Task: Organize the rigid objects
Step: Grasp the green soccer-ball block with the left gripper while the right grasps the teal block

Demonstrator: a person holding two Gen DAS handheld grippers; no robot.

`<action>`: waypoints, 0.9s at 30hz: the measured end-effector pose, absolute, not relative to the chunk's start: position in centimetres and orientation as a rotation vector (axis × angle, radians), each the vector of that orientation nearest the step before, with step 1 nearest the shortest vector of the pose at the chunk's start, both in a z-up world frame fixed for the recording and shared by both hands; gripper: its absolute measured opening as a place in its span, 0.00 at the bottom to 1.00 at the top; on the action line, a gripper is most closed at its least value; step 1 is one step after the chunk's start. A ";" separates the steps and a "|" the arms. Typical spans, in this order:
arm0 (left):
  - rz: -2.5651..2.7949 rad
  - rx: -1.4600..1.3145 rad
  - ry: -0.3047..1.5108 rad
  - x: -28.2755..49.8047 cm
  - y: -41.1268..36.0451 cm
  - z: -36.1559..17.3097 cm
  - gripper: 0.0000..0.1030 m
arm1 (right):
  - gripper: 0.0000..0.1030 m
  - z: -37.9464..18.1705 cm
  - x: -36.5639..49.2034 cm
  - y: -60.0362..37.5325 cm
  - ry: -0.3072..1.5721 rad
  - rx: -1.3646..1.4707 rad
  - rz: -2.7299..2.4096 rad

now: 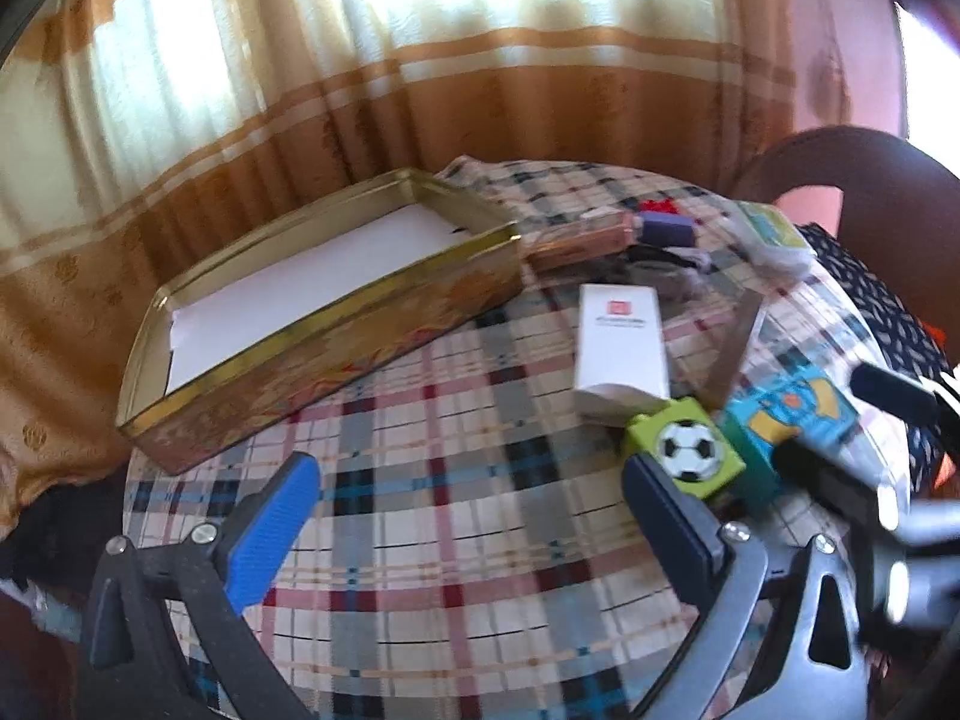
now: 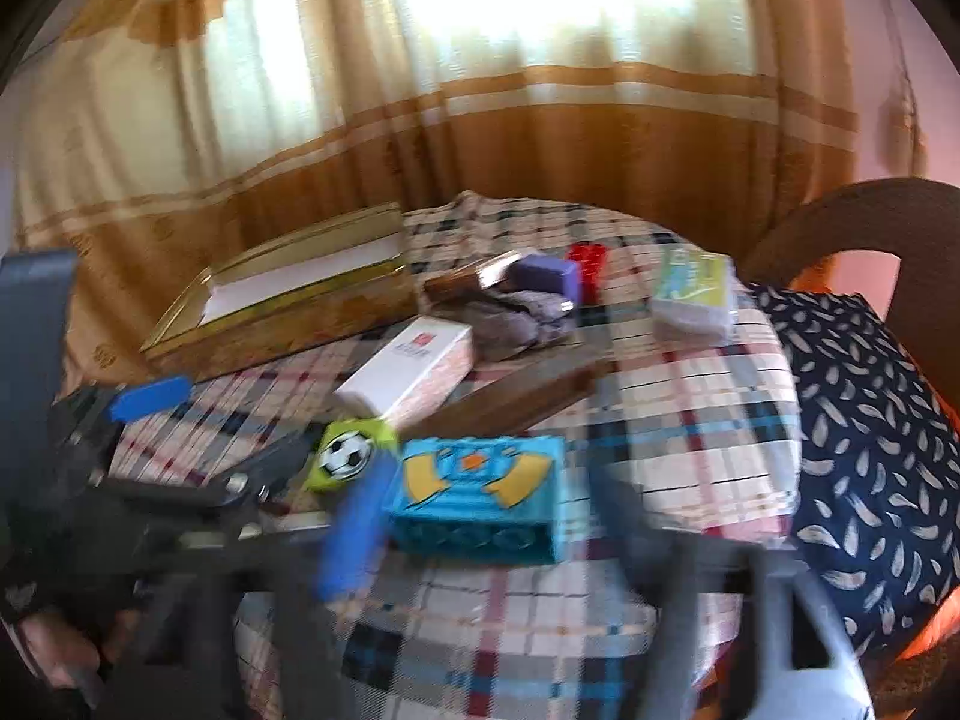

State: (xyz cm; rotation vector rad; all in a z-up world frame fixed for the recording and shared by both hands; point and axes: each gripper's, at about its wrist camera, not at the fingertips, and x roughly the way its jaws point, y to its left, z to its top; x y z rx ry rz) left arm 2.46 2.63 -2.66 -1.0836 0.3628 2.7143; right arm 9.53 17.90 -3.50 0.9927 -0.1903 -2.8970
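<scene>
A gold tin tray (image 1: 336, 306) lined with white paper lies at the back left of the plaid table; it also shows in the right wrist view (image 2: 282, 312). A white box (image 1: 621, 348), a green soccer-ball block (image 1: 690, 450) and a blue brick (image 1: 786, 414) sit at the right. My left gripper (image 1: 474, 498) is open and empty over the cloth, its right finger beside the green block. My right gripper (image 2: 492, 516) is open around the blue brick (image 2: 480, 498), fingers on either side, blurred. The green block (image 2: 345, 456) lies just left of it.
A wooden strip (image 2: 516, 402), a grey cloth (image 2: 522, 312), a purple block (image 2: 549, 276), a red piece (image 2: 588, 261) and a wrapped pack (image 2: 696, 294) lie further back. A chair with a dark patterned cushion (image 2: 870, 420) stands right of the table. Curtains hang behind.
</scene>
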 end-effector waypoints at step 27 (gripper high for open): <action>2.478 -1.305 0.214 0.5 7.5 -5.4 0.72 | 0.66 -3.5 10.5 22.4 -0.323 0.961 -3.094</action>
